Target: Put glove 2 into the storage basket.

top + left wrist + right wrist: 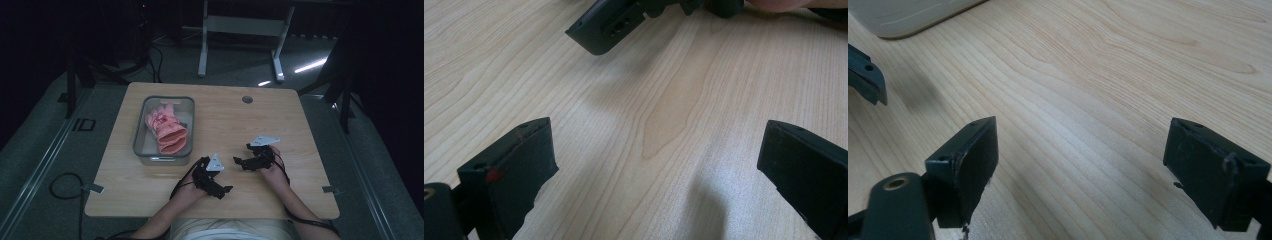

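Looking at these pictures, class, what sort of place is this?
Probably a lab or recording workspace: a lone wooden table on grey carpet, dark surroundings, cables on the floor, and a bin holding pink gloves.

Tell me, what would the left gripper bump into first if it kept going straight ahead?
Probably the right gripper. The left gripper stands open over bare table, and the other one's black jaw lies just ahead, slightly to one side, so it might narrowly miss.

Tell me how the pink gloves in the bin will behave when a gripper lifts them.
The pink gloves look like soft knit, so they will probably sag and fold, not stay stiff. Piled together in the clear bin, one may drag the other. They seem light; the ribbed cuff should grip well.
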The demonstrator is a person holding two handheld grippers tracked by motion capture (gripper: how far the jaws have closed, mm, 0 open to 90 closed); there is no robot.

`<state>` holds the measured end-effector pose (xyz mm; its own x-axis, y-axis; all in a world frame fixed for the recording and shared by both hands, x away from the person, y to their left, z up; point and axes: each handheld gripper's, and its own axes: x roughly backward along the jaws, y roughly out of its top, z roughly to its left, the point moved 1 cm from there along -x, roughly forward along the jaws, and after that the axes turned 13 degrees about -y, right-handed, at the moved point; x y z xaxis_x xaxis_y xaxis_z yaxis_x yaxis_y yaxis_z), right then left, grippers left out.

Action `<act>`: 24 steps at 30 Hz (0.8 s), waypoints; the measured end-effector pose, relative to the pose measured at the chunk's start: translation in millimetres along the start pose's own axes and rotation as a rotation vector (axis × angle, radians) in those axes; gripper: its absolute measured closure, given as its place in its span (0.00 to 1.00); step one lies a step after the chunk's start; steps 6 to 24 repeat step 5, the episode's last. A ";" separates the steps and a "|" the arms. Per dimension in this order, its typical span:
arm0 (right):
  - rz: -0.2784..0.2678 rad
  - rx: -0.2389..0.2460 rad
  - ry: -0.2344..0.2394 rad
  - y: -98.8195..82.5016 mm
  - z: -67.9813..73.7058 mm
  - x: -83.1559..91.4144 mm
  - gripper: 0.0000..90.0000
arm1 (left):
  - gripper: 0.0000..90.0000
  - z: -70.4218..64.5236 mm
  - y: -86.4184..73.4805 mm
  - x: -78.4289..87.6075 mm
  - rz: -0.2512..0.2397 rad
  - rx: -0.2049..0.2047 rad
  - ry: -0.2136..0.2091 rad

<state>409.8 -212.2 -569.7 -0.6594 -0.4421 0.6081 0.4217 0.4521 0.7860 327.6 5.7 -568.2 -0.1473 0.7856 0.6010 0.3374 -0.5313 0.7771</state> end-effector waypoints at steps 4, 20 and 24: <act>-0.003 -0.003 -0.002 -0.2 -0.1 0.4 0.16 | 0.02 0.8 0.1 1.2 -0.010 0.002 -0.006; -0.003 -0.001 -0.002 -0.1 0.1 0.4 0.16 | 0.02 0.9 0.2 1.3 -0.009 0.001 -0.006; -0.003 -0.001 -0.002 -0.1 0.1 0.4 0.16 | 0.02 0.9 0.2 1.3 -0.009 0.001 -0.006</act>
